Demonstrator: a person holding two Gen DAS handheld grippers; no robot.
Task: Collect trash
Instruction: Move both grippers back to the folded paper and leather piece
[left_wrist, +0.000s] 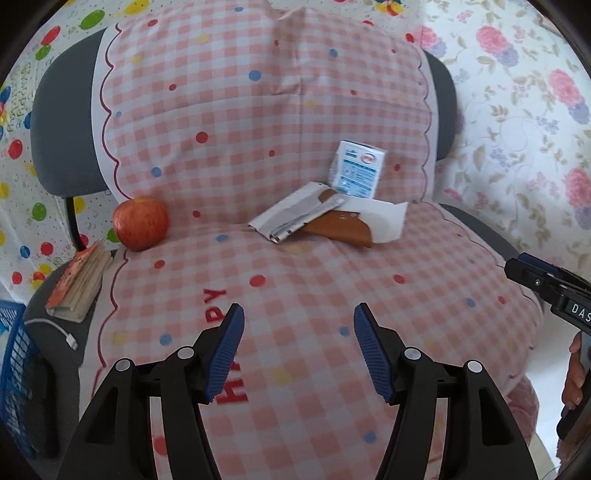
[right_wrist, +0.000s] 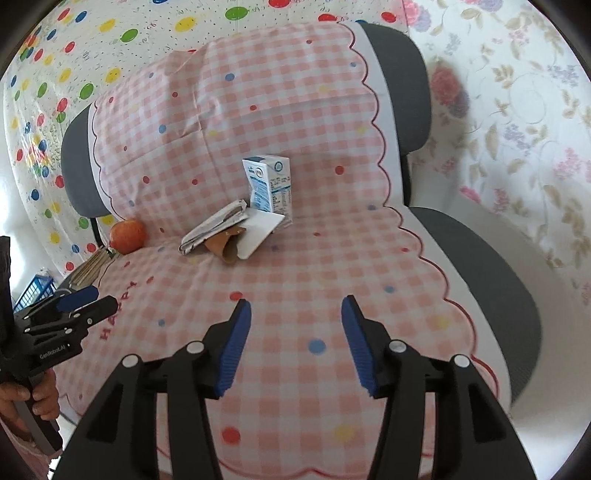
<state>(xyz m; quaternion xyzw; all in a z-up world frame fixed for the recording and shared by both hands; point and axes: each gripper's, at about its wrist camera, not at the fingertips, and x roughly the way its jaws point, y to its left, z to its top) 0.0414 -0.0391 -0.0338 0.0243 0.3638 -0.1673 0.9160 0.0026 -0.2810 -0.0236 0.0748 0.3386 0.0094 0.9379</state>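
Observation:
A blue and white milk carton (left_wrist: 357, 170) (right_wrist: 269, 184) stands at the back of a chair seat covered in pink checked cloth (left_wrist: 295, 288). In front of it lie a folded newspaper (left_wrist: 290, 218) (right_wrist: 214, 227), a brown leather sheath (left_wrist: 341, 228) (right_wrist: 223, 245) and a white paper sheet (left_wrist: 384, 218) (right_wrist: 258, 230). My left gripper (left_wrist: 299, 350) is open and empty above the seat's front. My right gripper (right_wrist: 295, 339) is open and empty too, and shows at the right edge of the left wrist view (left_wrist: 546, 284).
A red apple (left_wrist: 140, 223) (right_wrist: 127, 235) sits at the seat's left edge beside a worn book (left_wrist: 79, 282). A white cable plug (left_wrist: 70, 339) and a blue basket (left_wrist: 16, 373) are at the left. Patterned sheets hang behind the chair.

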